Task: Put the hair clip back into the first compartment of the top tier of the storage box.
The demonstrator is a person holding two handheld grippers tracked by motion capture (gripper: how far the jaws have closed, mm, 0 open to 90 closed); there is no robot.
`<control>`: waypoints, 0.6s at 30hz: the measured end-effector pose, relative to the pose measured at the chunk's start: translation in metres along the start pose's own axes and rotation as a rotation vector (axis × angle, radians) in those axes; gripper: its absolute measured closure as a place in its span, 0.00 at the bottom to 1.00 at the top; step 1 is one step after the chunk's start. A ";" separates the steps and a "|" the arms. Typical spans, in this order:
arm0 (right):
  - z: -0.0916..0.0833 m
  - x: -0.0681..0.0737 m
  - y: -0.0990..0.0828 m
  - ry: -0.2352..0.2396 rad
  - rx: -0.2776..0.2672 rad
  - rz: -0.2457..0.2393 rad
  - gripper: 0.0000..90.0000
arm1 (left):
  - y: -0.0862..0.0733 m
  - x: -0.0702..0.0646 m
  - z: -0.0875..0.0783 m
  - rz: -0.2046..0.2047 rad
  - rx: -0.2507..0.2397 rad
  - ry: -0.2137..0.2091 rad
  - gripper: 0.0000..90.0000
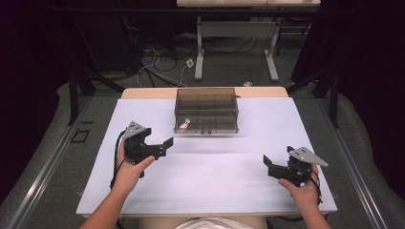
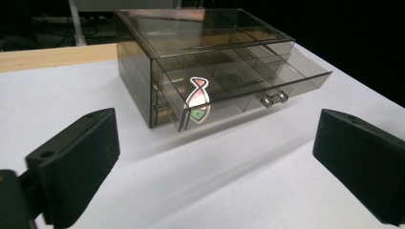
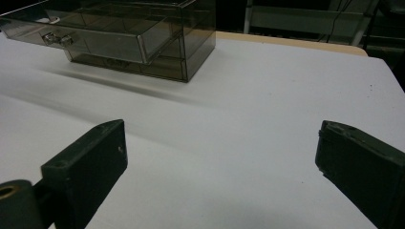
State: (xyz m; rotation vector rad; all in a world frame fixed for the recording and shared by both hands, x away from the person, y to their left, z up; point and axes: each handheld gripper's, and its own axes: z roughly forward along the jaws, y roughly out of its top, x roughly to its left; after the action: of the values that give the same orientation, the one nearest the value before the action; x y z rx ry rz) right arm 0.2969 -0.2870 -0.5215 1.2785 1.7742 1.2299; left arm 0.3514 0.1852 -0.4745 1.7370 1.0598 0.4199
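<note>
Drawer [image 2: 239, 81] of stiff, brittle-looking plastic is best taken by its knobs [image 2: 273, 98]; both grippers are held wide open, empty.

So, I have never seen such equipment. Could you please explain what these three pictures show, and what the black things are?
A person sits at a table with a white surface and holds a hand tool in each hand. Each tool is a gripper with two black jaws. The high view looks down from above: the left gripper is at the left, the right gripper at the right. The other two pictures come from small cameras on the grippers, so the black blocks at the bottom are their own jaws. On the table stands a smoky transparent drawer box, with one drawer pulled partly out and a small sticker on it. Both grippers are open and hold nothing.
</note>
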 end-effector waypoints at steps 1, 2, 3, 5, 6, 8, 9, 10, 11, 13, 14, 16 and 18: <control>0.000 0.000 0.000 0.000 0.001 0.001 0.04 | -0.001 0.001 -0.002 0.006 -0.001 0.006 0.00; 0.000 0.000 0.000 0.002 0.004 0.001 0.04 | -0.002 0.001 -0.003 0.004 -0.002 0.007 0.00; 0.000 0.000 0.000 0.000 0.003 -0.002 0.04 | -0.004 0.001 -0.005 -0.004 -0.006 0.010 0.00; 0.000 0.000 0.000 0.000 0.004 -0.002 0.04 | -0.006 0.002 -0.008 -0.001 -0.011 0.012 0.00; 0.000 0.000 0.000 0.002 0.003 -0.004 0.04 | -0.008 0.002 -0.009 -0.011 -0.013 0.010 0.00; 0.000 0.000 0.000 0.002 0.002 -0.004 0.04 | -0.014 0.003 -0.014 -0.025 -0.024 0.010 0.00; 0.000 0.000 0.000 0.002 0.002 -0.004 0.04 | -0.014 0.003 -0.014 -0.025 -0.024 0.010 0.00; 0.000 0.000 0.000 -0.001 0.001 -0.004 0.04 | -0.016 0.004 -0.016 -0.028 -0.028 0.012 0.00; 0.000 0.000 0.000 -0.001 0.007 -0.003 0.04 | -0.018 0.005 -0.017 -0.032 -0.031 0.013 0.00; 0.000 0.000 0.000 0.000 0.002 -0.004 0.04 | -0.022 0.007 -0.019 -0.039 -0.030 0.020 0.00; 0.000 0.000 0.000 0.000 0.002 -0.004 0.04 | -0.023 0.008 -0.021 -0.042 -0.031 0.023 0.00; 0.000 0.000 0.000 0.002 0.001 -0.004 0.04 | -0.027 0.010 -0.023 -0.036 -0.035 0.034 0.00; 0.000 0.000 0.000 0.001 0.003 -0.003 0.04 | -0.031 0.012 -0.027 -0.022 -0.041 0.047 0.00</control>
State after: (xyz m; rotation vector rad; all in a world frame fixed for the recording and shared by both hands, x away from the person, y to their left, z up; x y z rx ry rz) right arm 0.2967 -0.2871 -0.5217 1.2766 1.7790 1.2273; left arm 0.3255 0.2135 -0.4931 1.6849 1.0957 0.4675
